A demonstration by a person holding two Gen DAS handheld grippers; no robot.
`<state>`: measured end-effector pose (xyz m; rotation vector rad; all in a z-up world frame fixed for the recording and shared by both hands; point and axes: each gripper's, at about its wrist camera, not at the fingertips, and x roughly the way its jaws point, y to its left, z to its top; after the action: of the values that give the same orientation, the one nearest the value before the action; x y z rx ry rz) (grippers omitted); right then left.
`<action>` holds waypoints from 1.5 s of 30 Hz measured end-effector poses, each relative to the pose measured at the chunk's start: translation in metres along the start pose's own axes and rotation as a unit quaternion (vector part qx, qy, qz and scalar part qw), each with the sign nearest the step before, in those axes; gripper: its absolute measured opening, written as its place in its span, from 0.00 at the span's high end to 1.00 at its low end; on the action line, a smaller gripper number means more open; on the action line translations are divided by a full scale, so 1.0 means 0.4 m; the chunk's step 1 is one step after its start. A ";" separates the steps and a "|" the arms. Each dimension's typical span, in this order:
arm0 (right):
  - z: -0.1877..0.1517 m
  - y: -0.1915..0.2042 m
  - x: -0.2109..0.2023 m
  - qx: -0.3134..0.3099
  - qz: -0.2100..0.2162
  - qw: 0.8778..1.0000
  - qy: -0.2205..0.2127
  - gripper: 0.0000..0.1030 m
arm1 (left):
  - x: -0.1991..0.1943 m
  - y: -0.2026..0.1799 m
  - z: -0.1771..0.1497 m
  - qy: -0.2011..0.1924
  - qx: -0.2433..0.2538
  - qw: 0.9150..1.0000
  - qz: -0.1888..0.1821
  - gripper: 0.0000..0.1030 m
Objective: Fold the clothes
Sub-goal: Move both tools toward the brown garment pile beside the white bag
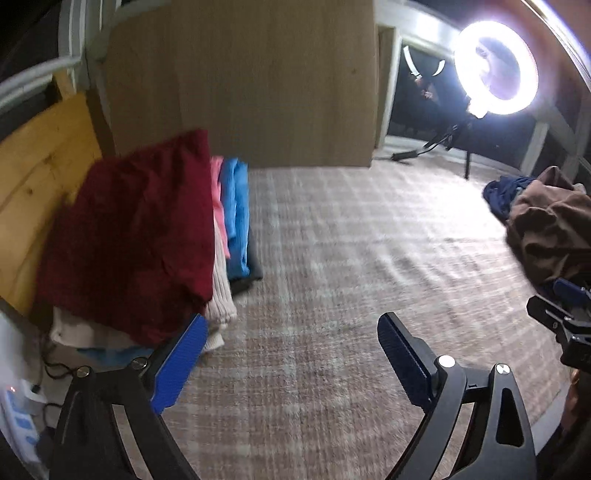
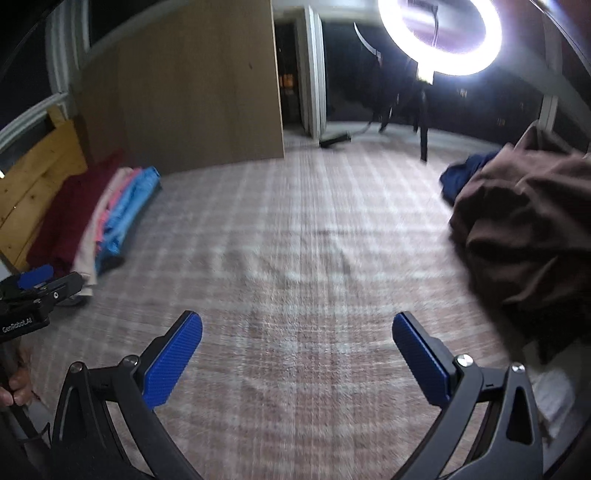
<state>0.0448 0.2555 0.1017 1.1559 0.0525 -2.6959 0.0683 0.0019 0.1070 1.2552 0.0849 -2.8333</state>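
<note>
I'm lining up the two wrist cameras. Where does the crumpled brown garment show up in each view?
Left wrist view: the brown garment lies at the far right edge, beside a dark blue garment.
Right wrist view: the brown garment fills the right side, larger and closer.
Shared landmark: the lit ring light, upper right in both, above the garment.

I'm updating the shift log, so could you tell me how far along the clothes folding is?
Done: a folded stack sits on the left of the plaid surface, dark red garment on top, then cream, pink and blue pieces. In hand: nothing; the left gripper and right gripper are both open and empty. Left: a crumpled brown garment and a navy one on the right, unfolded.
</note>
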 end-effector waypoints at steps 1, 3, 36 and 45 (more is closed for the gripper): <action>0.004 -0.003 -0.021 0.001 -0.002 1.000 -0.005 0.00 | -0.018 -0.005 0.005 -0.005 0.004 1.000 -0.002 0.09; 0.014 -0.015 -0.057 0.006 -0.004 1.000 -0.014 0.00 | -0.052 -0.016 0.016 -0.015 0.013 1.000 -0.007 0.09; 0.125 -0.512 -0.358 0.020 -0.061 0.991 -0.114 0.00 | -0.221 -0.574 0.165 -0.114 0.097 0.988 -0.029 0.04; 0.115 -0.682 -0.368 0.025 -0.082 0.989 -0.122 0.00 | -0.205 -0.765 0.178 -0.121 0.125 0.983 -0.052 0.04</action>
<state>0.0551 0.5429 0.2263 0.8608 0.0434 -2.9804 0.0526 0.3035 0.2256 0.9529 -0.2252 -3.1416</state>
